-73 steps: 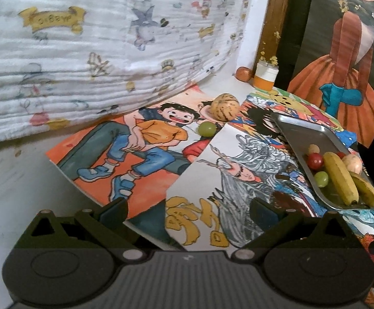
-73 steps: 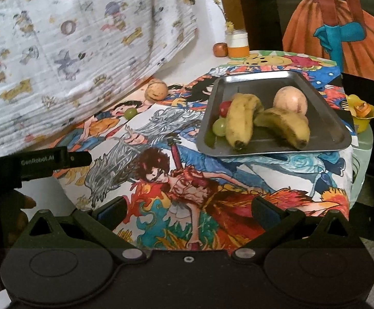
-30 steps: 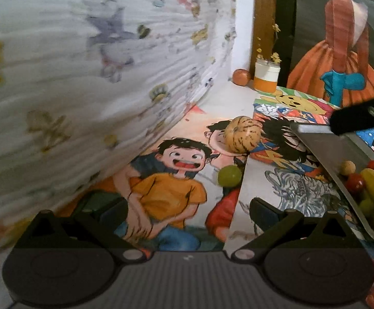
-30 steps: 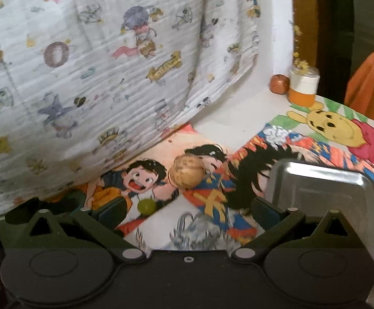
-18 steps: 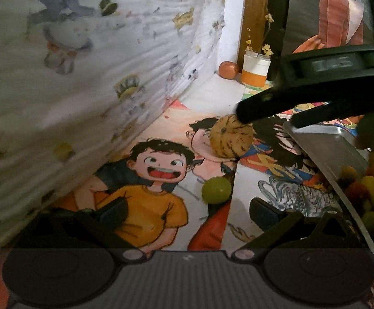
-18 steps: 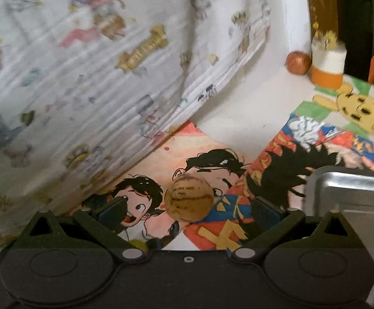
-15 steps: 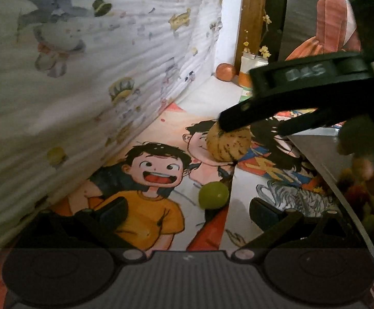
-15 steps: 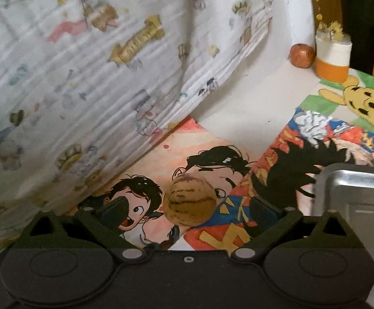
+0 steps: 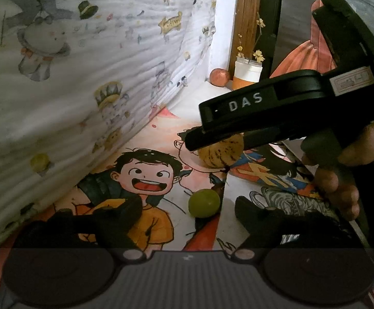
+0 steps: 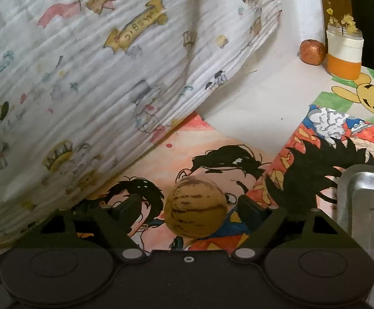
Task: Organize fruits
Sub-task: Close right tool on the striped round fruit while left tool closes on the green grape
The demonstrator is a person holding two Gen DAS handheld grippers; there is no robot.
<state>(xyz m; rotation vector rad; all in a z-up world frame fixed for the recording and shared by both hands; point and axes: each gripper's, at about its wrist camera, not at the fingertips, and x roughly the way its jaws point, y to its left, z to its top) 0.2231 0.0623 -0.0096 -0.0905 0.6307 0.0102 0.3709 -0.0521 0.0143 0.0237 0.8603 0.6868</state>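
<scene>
A green grape (image 9: 200, 203) lies on the cartoon posters, between the tips of my left gripper (image 9: 187, 209). Its jaws are closing, with a gap still on each side of the grape. A yellow striped melon (image 10: 196, 207) sits between the fingers of my right gripper (image 10: 190, 207). Those jaws are closing too, and neither pad presses on the fruit. In the left wrist view the right gripper's black body (image 9: 264, 118), held by a hand (image 9: 341, 180), hangs over the melon (image 9: 220, 154) and hides its top. The steel tray's corner (image 10: 362, 188) shows at the right.
A white printed blanket (image 10: 84, 77) slopes up close on the left of both fruits. At the back stand a small reddish fruit (image 10: 312, 51) and an orange and white jar (image 10: 344, 51) with dried flowers, beside a wooden post. Painted posters cover the table.
Both pairs of fingers have drawn inward. The right gripper has come down and forward over the melon, which now sits between its fingers. The left gripper has crept closer to the grape.
</scene>
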